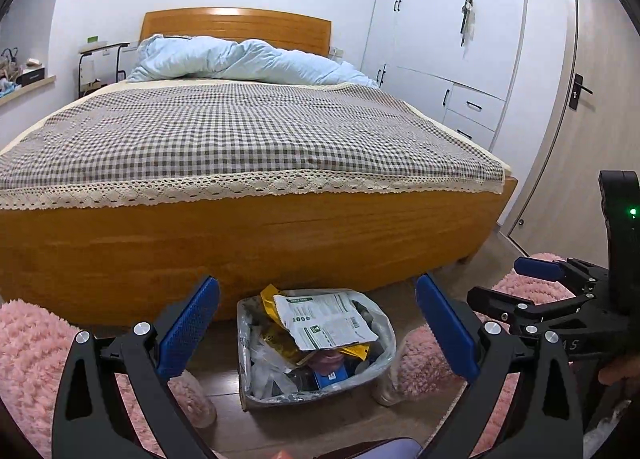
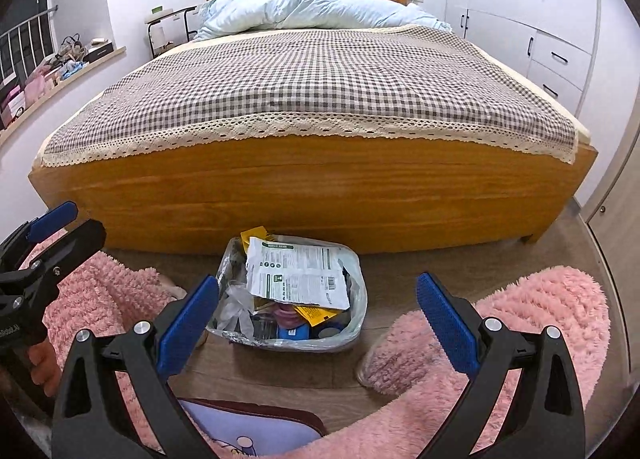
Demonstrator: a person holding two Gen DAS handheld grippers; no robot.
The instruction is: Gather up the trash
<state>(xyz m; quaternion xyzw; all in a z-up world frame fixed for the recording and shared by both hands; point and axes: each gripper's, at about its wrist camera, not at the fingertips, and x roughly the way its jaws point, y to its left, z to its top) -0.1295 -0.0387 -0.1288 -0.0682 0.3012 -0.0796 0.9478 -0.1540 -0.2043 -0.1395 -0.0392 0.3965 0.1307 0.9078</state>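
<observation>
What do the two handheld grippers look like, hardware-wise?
Both match: the left gripper and right gripper have matte black skeletal arms with triangular cut-outs, silver round pivot bolts, and flat blue pads with a fine grid texture. Seen from the left camera, the right unit's body carries a lit green LED and faint pale lettering. No cables visible. Sleeves are not clearly visible.

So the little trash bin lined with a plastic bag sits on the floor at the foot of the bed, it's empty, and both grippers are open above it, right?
Not quite: the trash bin is not empty. The right wrist view shows it filled, with a white printed packet on top. The rest holds: it sits on the floor at the foot of the bed, and the left hand-held gripper and right hand-held gripper are both open.
</observation>
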